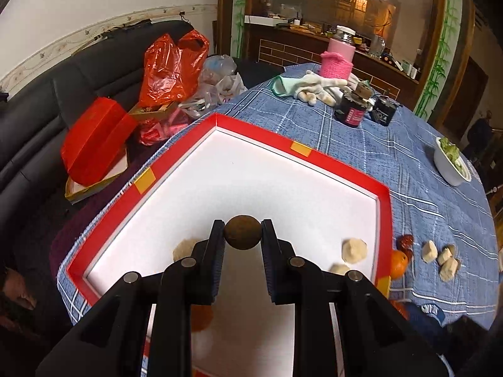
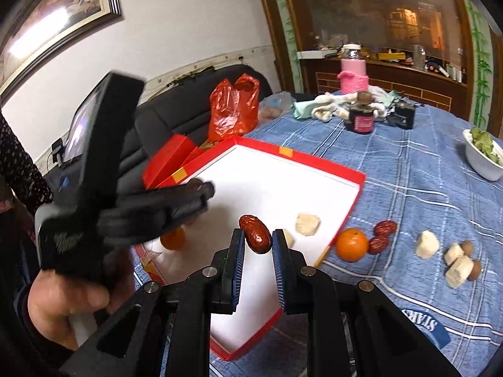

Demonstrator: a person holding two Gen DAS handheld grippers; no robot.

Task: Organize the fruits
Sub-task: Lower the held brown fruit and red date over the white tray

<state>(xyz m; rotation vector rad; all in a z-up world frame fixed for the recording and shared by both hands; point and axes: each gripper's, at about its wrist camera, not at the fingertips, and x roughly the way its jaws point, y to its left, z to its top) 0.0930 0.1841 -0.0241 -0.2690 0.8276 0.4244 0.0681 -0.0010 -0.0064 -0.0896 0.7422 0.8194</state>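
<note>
A brown round fruit (image 1: pixel 242 234) is pinched between the pads of my left gripper (image 1: pixel 242 230), above the white floor of the red-rimmed box (image 1: pixel 385 216). My right gripper (image 2: pixel 256 235) is shut on a red date (image 2: pixel 255 235) over the box's near corner (image 2: pixel 345 216). Seen in the right wrist view, a hand carries the left gripper (image 2: pixel 202 190) over the box's left side. Pale peeled pieces (image 1: pixel 354 250) and an orange (image 2: pixel 173 238) lie inside the box. On the cloth to its right lie another orange (image 2: pixel 351 244), two red dates (image 2: pixel 385 227), pale chunks (image 2: pixel 427 244) and brown round fruits (image 2: pixel 467 246).
A blue checked cloth (image 2: pixel 408 188) covers the table. A white bowl of greens (image 2: pixel 484 163) sits at the right edge. A dark jar (image 2: pixel 361 119), a pink-sleeved bottle (image 2: pixel 353 78) and gloves (image 1: pixel 317 86) stand at the back. A black sofa with red bags (image 1: pixel 169 66) lies left.
</note>
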